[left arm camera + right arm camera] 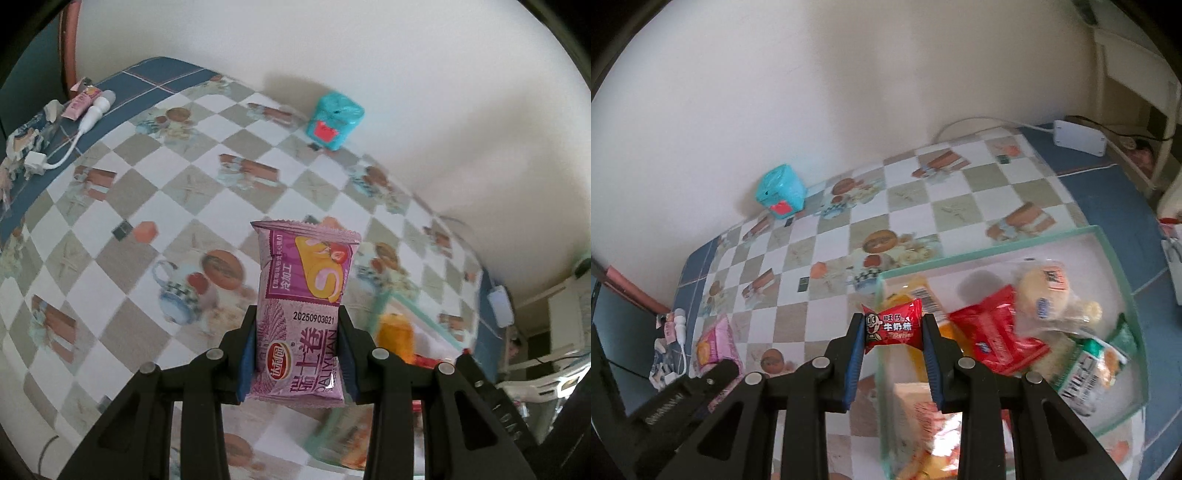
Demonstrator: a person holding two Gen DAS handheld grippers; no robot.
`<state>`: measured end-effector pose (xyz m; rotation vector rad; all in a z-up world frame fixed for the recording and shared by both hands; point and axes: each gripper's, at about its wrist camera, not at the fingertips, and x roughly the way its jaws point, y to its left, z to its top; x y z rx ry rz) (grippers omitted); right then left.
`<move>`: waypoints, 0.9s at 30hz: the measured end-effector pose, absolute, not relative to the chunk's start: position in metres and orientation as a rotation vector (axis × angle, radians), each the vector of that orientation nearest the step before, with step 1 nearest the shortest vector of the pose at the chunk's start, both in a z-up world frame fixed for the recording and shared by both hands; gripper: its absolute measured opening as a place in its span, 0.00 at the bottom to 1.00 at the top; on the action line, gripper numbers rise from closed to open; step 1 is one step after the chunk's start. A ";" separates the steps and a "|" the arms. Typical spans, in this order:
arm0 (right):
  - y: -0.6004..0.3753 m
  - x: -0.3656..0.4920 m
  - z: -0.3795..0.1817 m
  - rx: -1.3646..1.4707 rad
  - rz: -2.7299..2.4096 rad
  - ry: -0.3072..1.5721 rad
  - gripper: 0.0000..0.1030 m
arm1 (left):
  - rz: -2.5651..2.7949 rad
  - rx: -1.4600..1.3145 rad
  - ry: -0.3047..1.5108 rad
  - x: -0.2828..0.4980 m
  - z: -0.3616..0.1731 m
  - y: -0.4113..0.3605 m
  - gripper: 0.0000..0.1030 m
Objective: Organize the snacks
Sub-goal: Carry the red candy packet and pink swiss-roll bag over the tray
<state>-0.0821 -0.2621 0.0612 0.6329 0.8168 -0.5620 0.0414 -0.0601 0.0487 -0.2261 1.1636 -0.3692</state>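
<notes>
Much of the clear bin (1123, 266) is hard to read: in the left wrist view it shows only as a blurred green edge behind the black fingers, with an orange packet (395, 336) smeared beside it. From the right wrist camera the near corner of the bin is washed out by glare, and the packets lying there cannot be told apart. The bin's lower edge is cut off by the frame.

The left gripper (297, 350) is closed on a purple swiss-roll packet (304, 291), pinched at its lower half between the blue pads. The packet stands upright — long axis running away from the camera, crimped top end pointing toward the wall, printed face to the lens. It is held above the checked tablecloth (122, 192), clear of the surface.

The right gripper (893, 332) clamps a small red milk-candy packet (892, 325) by its two ends, so the long axis runs crosswise between the fingers, its label facing the camera. It hangs over the bin's left rim. Inside the bin lie a red packet (993, 339), a bagged round bun (1041, 291) and a green-and-white packet (1097, 365), overlapping one another.

A teal cube box (781, 197) sits against the wall, well apart from both packets.
</notes>
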 end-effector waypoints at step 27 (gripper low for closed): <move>-0.313 -0.146 0.036 0.775 -0.803 0.861 0.31 | -0.678 -0.071 1.151 -0.013 0.040 -0.141 0.39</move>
